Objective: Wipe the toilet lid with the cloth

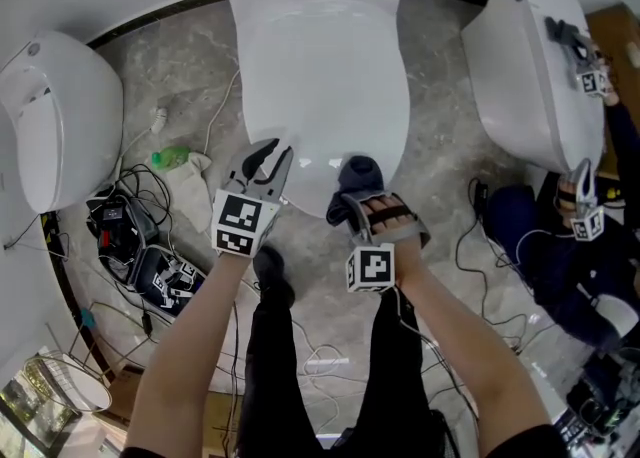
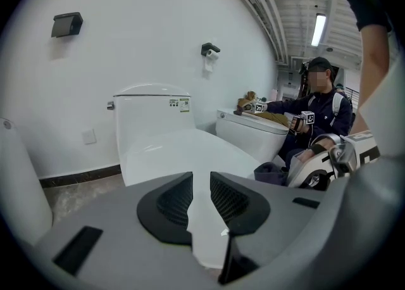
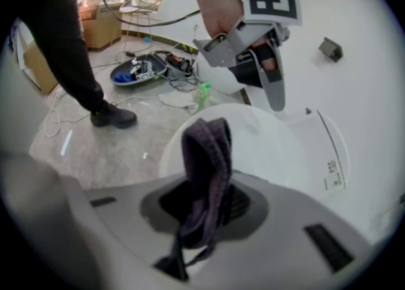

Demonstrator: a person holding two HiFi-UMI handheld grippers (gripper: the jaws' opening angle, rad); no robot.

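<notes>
The white toilet lid (image 1: 325, 76) is down, below the tank. My right gripper (image 1: 362, 189) is shut on a dark purple cloth (image 1: 358, 174) at the lid's front edge, right of centre. In the right gripper view the cloth (image 3: 205, 156) stands bunched up from between the jaws over the lid (image 3: 272, 149). My left gripper (image 1: 268, 161) hovers at the lid's front left edge. Its jaws stand a little apart with nothing between them, and the lid (image 2: 183, 149) shows through the gap at the left gripper (image 2: 201, 197). The two grippers are side by side.
Another white toilet (image 1: 55, 116) stands to the left and one (image 1: 530, 66) to the right. A person in dark clothes (image 1: 570, 256) sits by the right one with grippers. Cables and devices (image 1: 140, 236) and a green bottle (image 1: 170, 157) lie on the floor left.
</notes>
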